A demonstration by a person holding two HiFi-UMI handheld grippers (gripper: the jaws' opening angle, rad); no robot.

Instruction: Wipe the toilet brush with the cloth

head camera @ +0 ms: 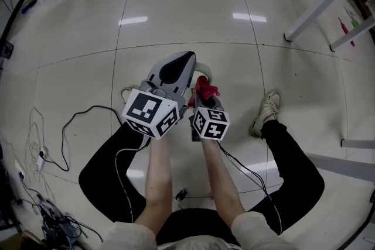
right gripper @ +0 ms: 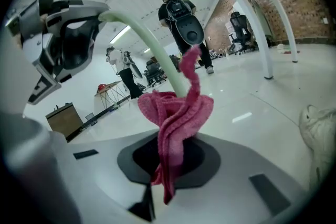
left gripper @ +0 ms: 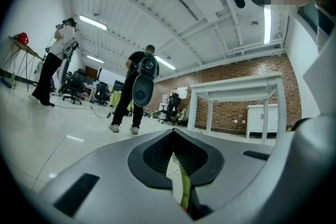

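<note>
Left gripper (left gripper: 174,150): closed on the handle of the pale green curved plastic toilet brush (right gripper: 157,52).
Right gripper (right gripper: 169,160): clamped on crimson knitted cloth (right gripper: 176,110), which touches the handle at 12 o'clock.

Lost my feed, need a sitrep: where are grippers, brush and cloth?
Left gripper shut on toilet brush handle. Right gripper shut on pink cloth, bunched at the handle. People stand far off.

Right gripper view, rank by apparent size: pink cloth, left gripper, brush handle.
1-2: left gripper and pink cloth look about alike. Both sit close to the camera, so I won't rank one over the other.
3: brush handle, a thin curved green rod, clearly the smallest.
</note>
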